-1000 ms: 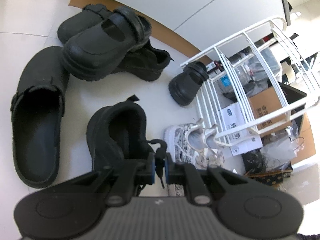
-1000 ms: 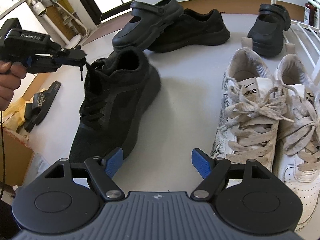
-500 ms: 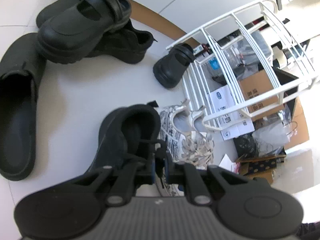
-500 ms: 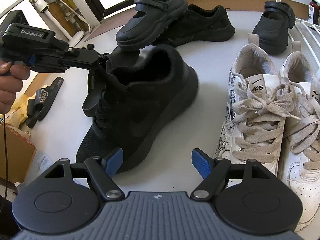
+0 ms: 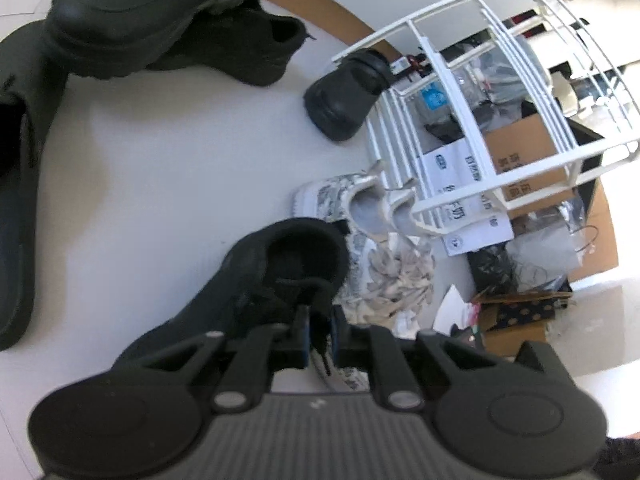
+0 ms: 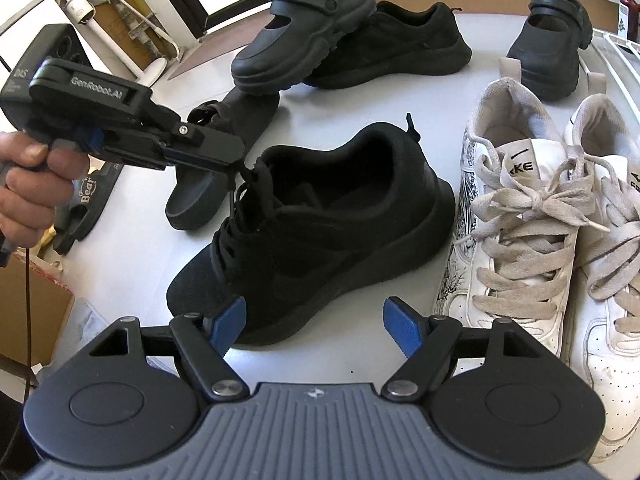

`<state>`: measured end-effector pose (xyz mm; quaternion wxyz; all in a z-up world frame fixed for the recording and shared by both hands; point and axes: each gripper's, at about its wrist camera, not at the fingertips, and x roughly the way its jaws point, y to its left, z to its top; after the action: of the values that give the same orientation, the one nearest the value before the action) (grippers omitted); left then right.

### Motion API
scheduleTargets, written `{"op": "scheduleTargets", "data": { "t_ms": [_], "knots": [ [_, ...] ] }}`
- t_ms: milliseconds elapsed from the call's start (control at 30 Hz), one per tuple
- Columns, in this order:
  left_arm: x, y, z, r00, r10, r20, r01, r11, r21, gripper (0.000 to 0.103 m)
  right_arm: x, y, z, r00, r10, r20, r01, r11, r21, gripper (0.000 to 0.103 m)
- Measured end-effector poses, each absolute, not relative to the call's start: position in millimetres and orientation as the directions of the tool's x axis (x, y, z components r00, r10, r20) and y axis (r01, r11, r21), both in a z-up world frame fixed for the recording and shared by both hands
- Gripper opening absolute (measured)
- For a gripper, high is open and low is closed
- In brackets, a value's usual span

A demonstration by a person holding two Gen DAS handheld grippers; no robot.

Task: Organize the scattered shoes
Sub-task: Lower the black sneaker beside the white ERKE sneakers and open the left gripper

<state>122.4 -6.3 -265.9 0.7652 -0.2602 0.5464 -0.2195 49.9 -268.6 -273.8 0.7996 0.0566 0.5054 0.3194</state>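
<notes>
Black laced sneaker (image 6: 320,236) beside white sneakers (image 6: 532,216).

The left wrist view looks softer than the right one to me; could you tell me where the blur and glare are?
Left wrist view: the black clog at top left is smeared and the floor beside the cardboard boxes is washed out. Right wrist view: sharp throughout, with bent edges from the fisheye and soft shadows under the black sneaker.

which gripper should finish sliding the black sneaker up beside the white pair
Left. The left gripper is shut on the laces of the black sneaker, which sits close beside the white pair. The right gripper hangs open, holding nothing, in front of the sneaker's toe.
</notes>
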Motion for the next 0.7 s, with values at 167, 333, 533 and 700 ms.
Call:
{"op": "scheduleTargets", "data": {
  "t_ms": [167,333,533,700],
  "knots": [
    [118.4,0.7,-262.2,0.326,-0.557,-0.764,0.04,0.815,-0.578,0.052,51.7,-267.5,-273.1,0.287,0.568,-0.772,-0.445,0.792,0.418,0.08],
    [108.1,14.5,-257.3,0.334,-0.513,-0.791,0.028,0.844,-0.535,0.062,57.4,-265.2,-272.8,0.287,0.566,-0.773,-0.432,0.796,0.423,0.08],
    [90.1,33.3,-253.7,0.359,-0.449,-0.818,-0.027,0.871,-0.49,0.065,71.1,-255.0,-268.0,0.284,0.566,-0.774,-0.432,0.796,0.424,0.08],
    [77.1,39.8,-251.2,0.379,-0.414,-0.828,-0.047,0.884,-0.464,0.066,85.0,-242.9,-267.6,0.284,0.54,-0.792,-0.39,0.82,0.419,0.08]
  ]
}}
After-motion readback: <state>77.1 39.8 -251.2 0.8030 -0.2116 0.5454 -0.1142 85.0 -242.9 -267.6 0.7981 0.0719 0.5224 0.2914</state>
